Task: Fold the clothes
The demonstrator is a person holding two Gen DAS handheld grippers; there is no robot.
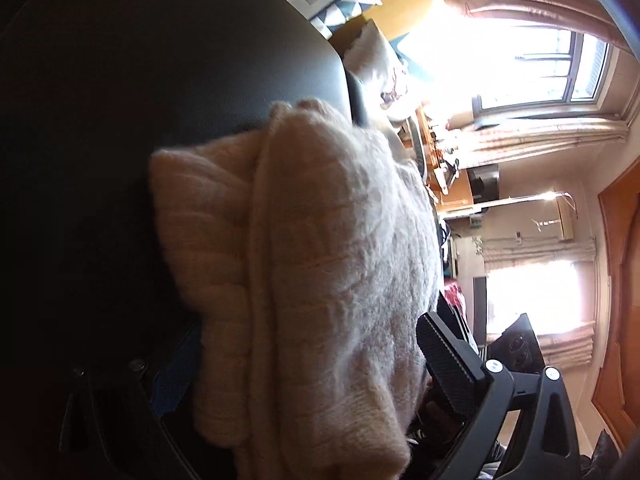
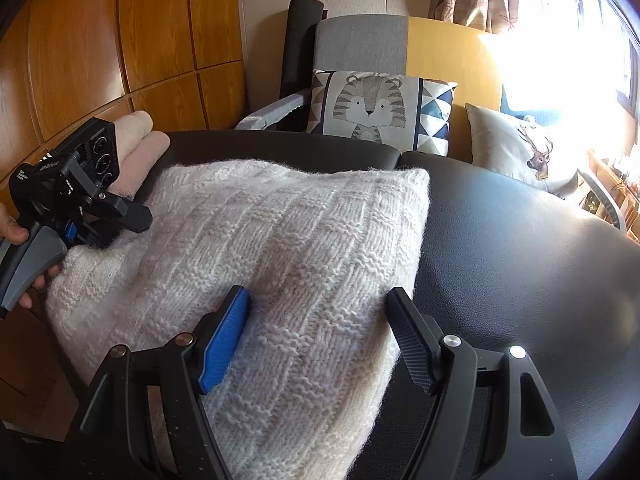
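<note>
**A:** Right wrist view had your cream knitted sweater (image 2: pixel 256 248) folded into a thick pad on the black table (image 2: pixel 520 248), its basket-weave squares plain to see, fuzzy at the edges.

**B:** And your right gripper (image 2: pixel 320 340)?

**A:** You had its jaws apart, straddling the near end of the knit; whether the pads pressed it, I could not tell.

**B:** The left gripper (image 2: pixel 120 220)?

**A:** You held it at the far left edge of the sweater, jaws spread wide, the folded layers lying between them unpinched. Rolled beige cloth (image 2: pixel 138 140) lay behind it.
</note>
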